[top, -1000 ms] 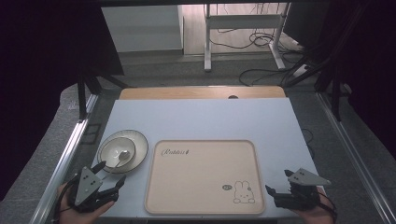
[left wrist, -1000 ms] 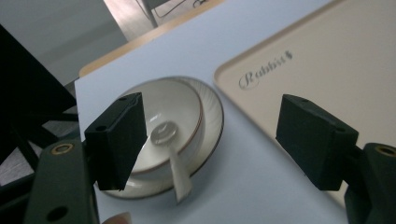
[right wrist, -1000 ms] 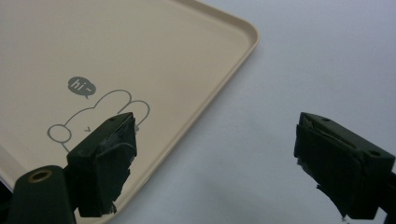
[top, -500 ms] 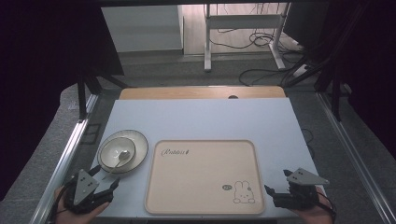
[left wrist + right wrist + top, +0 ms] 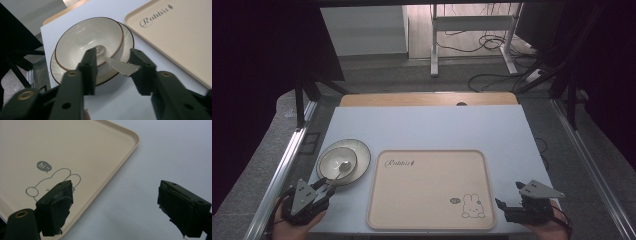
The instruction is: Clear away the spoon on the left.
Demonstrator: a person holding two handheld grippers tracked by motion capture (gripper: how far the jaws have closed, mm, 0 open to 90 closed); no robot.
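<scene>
Lower left of frame: the left gripper [image 5: 112, 62], jaws spread, faces a spoon [image 5: 117, 65] in a bowl [image 5: 75, 47]; probably ceramic, brittle, best pinched at its handle. The right gripper [image 5: 115, 205] gapes beside the tray [image 5: 75, 145].

Beyond the pale blue table [image 5: 427, 127], cables [image 5: 484, 80] trail across grey floor [image 5: 377, 67] beneath a white-legged stand [image 5: 472, 22].
</scene>
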